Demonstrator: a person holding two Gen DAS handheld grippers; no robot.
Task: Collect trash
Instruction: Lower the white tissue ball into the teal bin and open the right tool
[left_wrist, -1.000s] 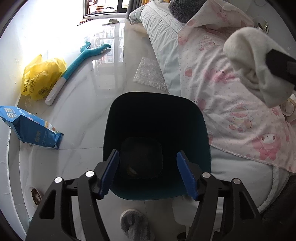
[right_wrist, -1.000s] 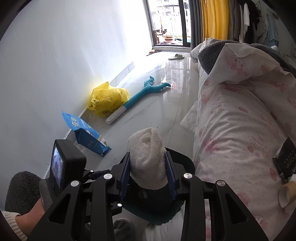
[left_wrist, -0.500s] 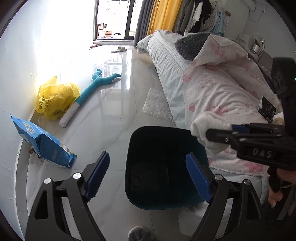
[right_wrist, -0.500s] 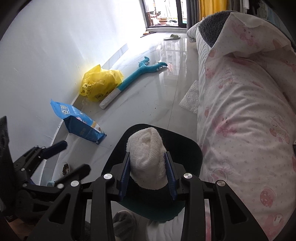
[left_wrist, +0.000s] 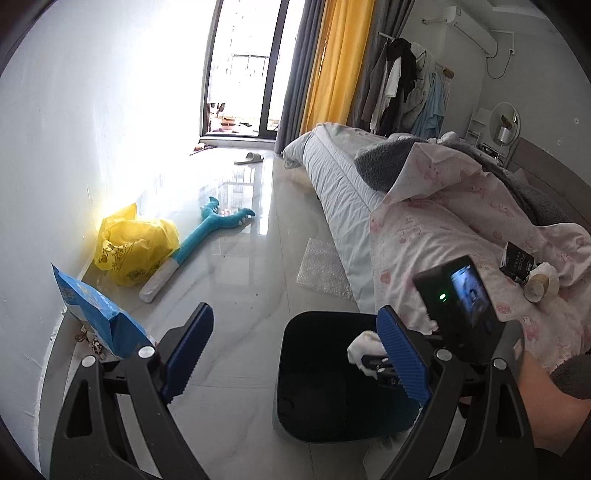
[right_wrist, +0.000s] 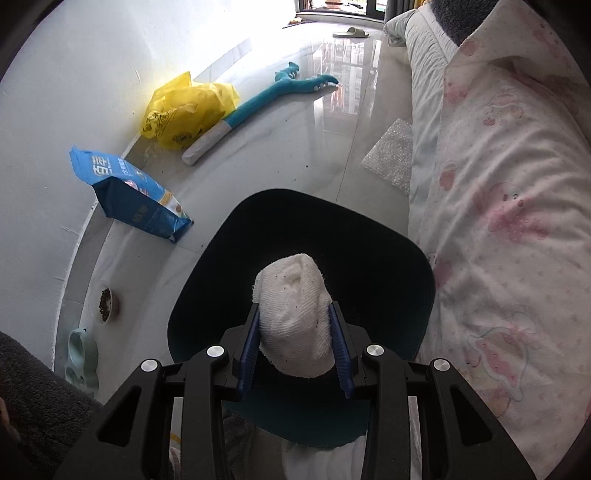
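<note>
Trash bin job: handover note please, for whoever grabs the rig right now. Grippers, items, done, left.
Right gripper: shut on the white sock, held over the open mouth of the dark bin, not yet dropped.
Left gripper: open, its jaws have just been opening, nothing between them; bin ahead of it.
Done: sock picked up and brought above the bin.
Left: release the sock. Likely next pickups: bubble wrap on the floor beside the bed, yellow bag and blue pouch by the wall, cardboard roll and black box on the pink quilt.
</note>
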